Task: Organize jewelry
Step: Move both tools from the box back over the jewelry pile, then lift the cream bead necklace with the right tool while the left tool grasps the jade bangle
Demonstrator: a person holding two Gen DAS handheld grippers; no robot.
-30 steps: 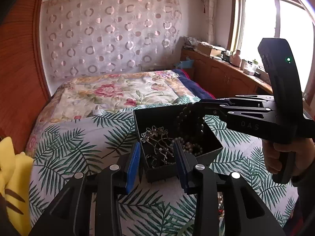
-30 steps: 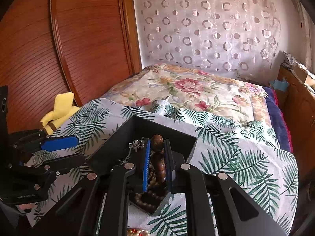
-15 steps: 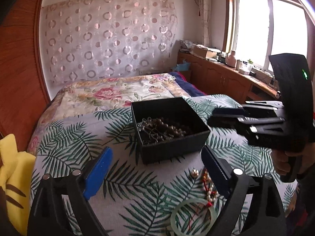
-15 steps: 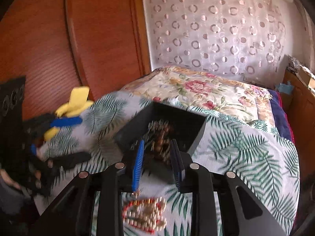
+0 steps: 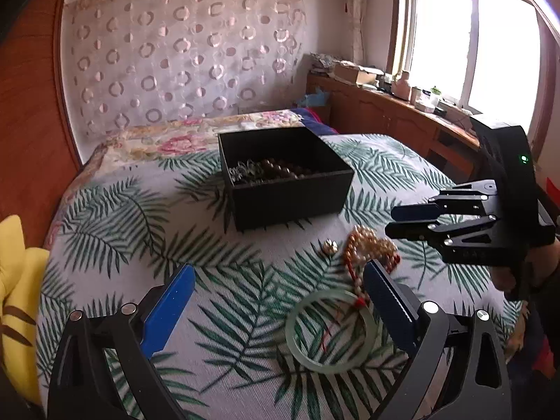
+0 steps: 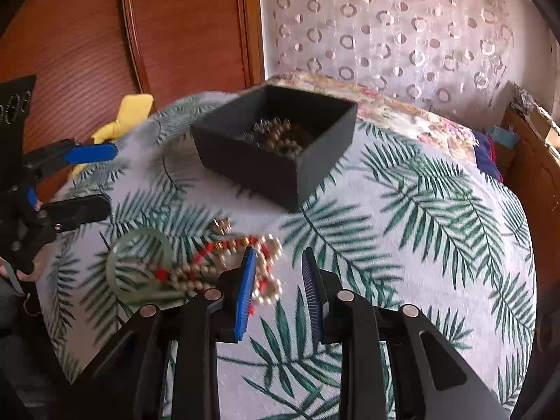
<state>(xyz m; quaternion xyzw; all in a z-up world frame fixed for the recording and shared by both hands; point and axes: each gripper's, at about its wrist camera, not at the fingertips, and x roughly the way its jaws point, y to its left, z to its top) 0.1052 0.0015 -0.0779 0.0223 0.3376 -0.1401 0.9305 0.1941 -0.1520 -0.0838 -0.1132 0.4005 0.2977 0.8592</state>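
A black box [image 5: 290,199] stands on the leaf-print bedspread with dark beads [image 5: 276,169] and silver chains inside. In front of it lie a pearl-and-red bead necklace [image 5: 367,245], a small metal charm [image 5: 329,246] and a pale green bangle [image 5: 292,343]. My left gripper [image 5: 278,269] hangs above the bangle, its jaws wide and still opening, with nothing gripped. My right gripper [image 6: 278,252] is open and empty, with its left pad just above the necklace [image 6: 224,266]. The right wrist view also shows the box [image 6: 252,171], the bangle [image 6: 112,269] and the left gripper [image 6: 110,178].
A yellow soft toy [image 5: 17,280] lies at the bed's left edge by the wooden headboard. A floral quilt [image 5: 168,143] covers the bed beyond the box. A wooden sideboard [image 5: 402,119] with clutter runs under the window on the right.
The right gripper let the dark bead strand drop into the box and opened. Both grippers drew back from the box toward the loose jewelry. The left jaws spread wide.
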